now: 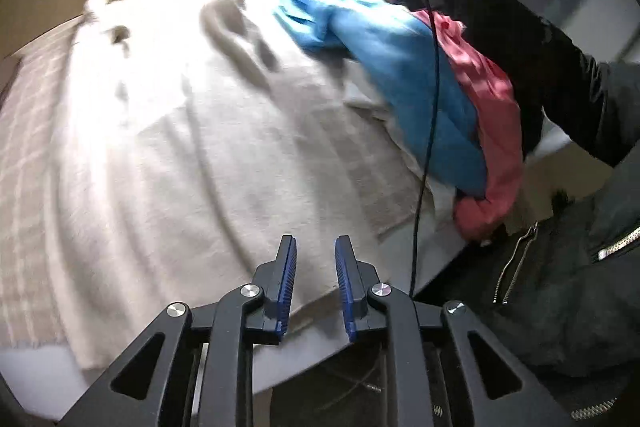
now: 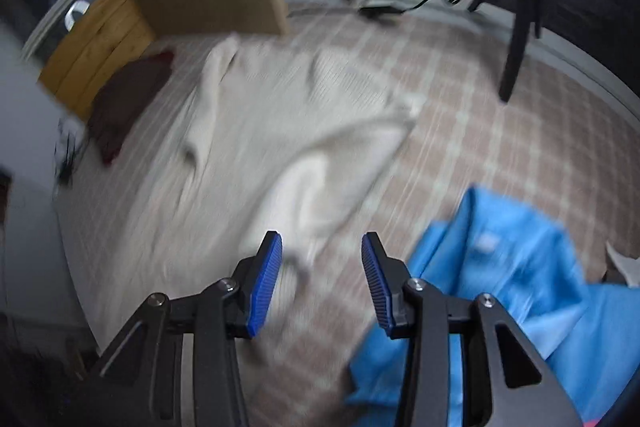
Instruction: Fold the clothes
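Cream ribbed knit garment [image 1: 192, 131] lies spread nearly flat across the plaid beige bedcover [image 2: 480, 131], near hem toward me, folds bunched at the far end. My read: it's laid out wide so the fold lines are reachable from this edge of the bed. In the right wrist view one of its sleeves or corners [image 2: 352, 155] angles across the body toward the blue shirt; can't tell which, too blurred. Left gripper [image 1: 316, 247] hangs just above the near hem, tilted down, jaws slightly parted, blue ribbed pads [image 1: 289, 267] empty, nothing pinched. Whether the tips touch the cloth I can't tell. Right gripper [image 2: 322, 243] has jaws spread wider, also empty, hovering over the strip of bedcover between the cream piece and the crumpled blue collared shirt [image 2: 520, 275]. Both grippers are free, so I judge we're between grabs: garment laid out, fold not started or barely so. Blue shirt sits heaped with a pink fabric piece [image 1: 492, 131] at the bed's right edge, clear of the work area, probably the queue. Person's dark sleeve [image 1: 520, 39] reaches across above that pile, black cable [image 1: 430, 107] trailing over the blue cloth. Snag risk there if I swing right. A dark maroon cushion [image 2: 124, 99] sits by a wooden crate [image 2: 96, 39] off the far left corner.
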